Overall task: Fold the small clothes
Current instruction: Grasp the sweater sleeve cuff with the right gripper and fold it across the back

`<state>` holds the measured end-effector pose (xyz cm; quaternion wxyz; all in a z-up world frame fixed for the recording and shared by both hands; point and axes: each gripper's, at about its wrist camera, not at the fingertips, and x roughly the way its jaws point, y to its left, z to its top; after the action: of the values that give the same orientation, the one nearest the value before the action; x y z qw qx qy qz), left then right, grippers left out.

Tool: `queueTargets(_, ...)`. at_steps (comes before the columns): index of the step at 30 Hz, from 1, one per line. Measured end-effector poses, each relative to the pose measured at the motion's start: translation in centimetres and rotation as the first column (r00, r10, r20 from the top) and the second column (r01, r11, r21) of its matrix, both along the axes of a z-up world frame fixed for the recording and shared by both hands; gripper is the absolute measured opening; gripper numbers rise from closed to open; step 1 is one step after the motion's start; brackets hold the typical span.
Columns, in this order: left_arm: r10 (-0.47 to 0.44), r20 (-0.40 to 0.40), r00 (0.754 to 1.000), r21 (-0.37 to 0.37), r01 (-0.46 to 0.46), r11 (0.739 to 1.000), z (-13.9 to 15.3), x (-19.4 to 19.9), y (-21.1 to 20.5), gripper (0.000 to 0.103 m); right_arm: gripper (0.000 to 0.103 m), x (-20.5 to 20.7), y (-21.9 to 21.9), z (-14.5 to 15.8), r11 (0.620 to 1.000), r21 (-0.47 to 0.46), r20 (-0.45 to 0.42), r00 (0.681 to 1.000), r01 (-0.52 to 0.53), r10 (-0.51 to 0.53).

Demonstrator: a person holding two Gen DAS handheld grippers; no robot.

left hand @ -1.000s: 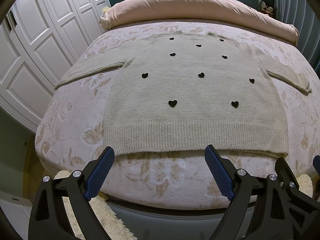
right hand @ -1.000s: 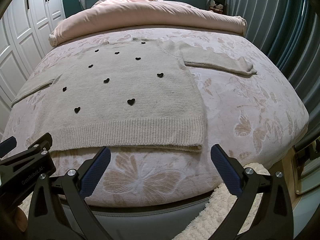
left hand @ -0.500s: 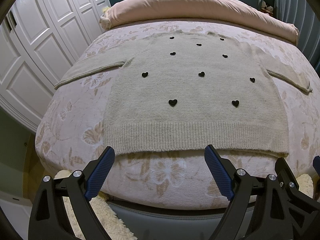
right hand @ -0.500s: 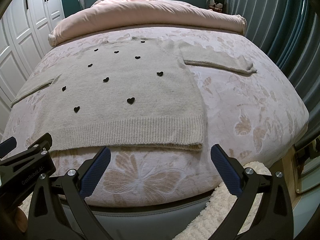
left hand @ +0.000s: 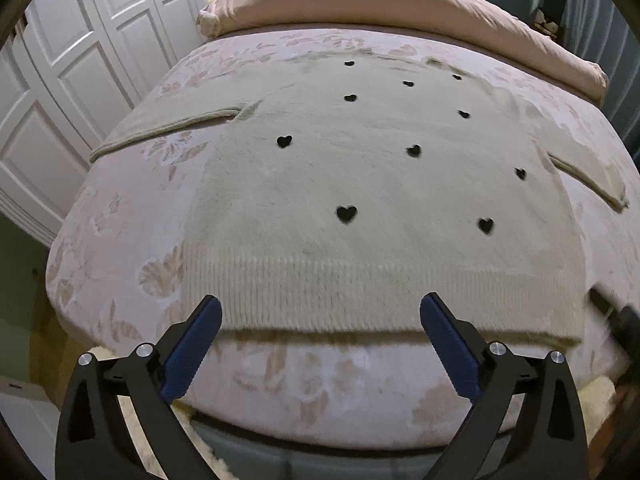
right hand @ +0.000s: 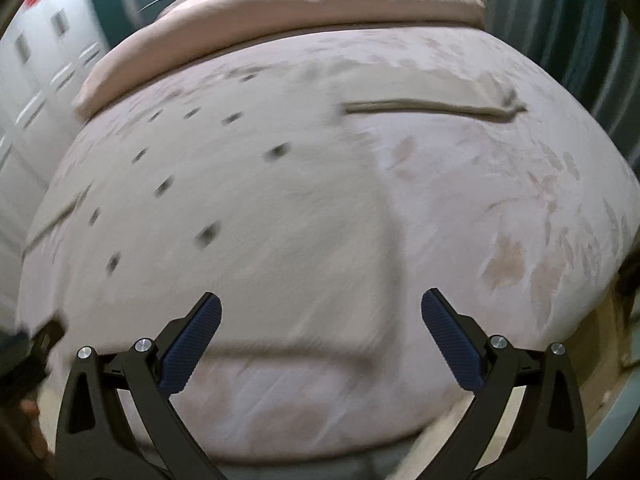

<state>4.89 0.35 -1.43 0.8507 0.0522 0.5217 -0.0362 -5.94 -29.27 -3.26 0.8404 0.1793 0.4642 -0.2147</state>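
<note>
A beige knitted sweater dotted with small black hearts point(left hand: 360, 184) lies flat on the bed's pale floral bedspread point(left hand: 120, 216), sleeves spread out, its ribbed hem toward the foot. The left gripper point(left hand: 320, 314) hangs at the hem with jaws wide and empty. The right gripper point(right hand: 320, 312), also spread with nothing between its fingers, sits over the hem's corner in a blurred view.

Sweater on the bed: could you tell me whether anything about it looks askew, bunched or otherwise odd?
Nothing stands out. The sweater lies flat and face up on the bed, both sleeves spread out to the sides and the ribbed hem straight along the near edge. Both claws are open and clear of it. The right wrist view is motion-blurred, so fine creases there cannot be judged.
</note>
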Motion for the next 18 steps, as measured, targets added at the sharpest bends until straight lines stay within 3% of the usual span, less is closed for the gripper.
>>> queueTargets(5,0.024,-0.003,1.0,-0.016,-0.024,1.0,-1.1,2.9,0.5,0.098,0.098,3.2,-14.0,-1.5,0.972,0.121,0.06,0.976,0.203,-0.211)
queueTargets(9,0.028,-0.039,0.999,-0.081,-0.031,0.996,-2.3,5.2,0.6,0.098,0.098,5.1,-26.2,-4.0,0.894,0.229,0.115,0.901,0.386,-0.418)
queueTargets(13,0.049,-0.063,0.997,-0.111,-0.056,0.992,-3.5,7.3,0.6,0.097,0.098,6.8,-33.8,-6.6,0.792,0.351,0.118,0.816,0.499,-0.566)
queueTargets(15,0.056,-0.07,0.996,-0.117,-0.064,0.991,-4.0,8.3,0.6,0.096,0.097,7.8,-35.9,-7.6,0.763,0.37,0.114,0.789,0.531,-0.604)
queueTargets(16,0.06,-0.073,0.996,-0.119,-0.069,0.991,-4.2,8.7,0.7,0.093,0.096,8.3,-36.5,-8.0,0.755,0.374,0.109,0.782,0.539,-0.613)
queueTargets(18,0.07,-0.087,0.994,-0.136,-0.081,0.987,-4.7,9.8,1.0,0.088,0.07,10.0,-38.1,-8.8,0.742,0.372,0.081,0.777,0.557,-0.624)
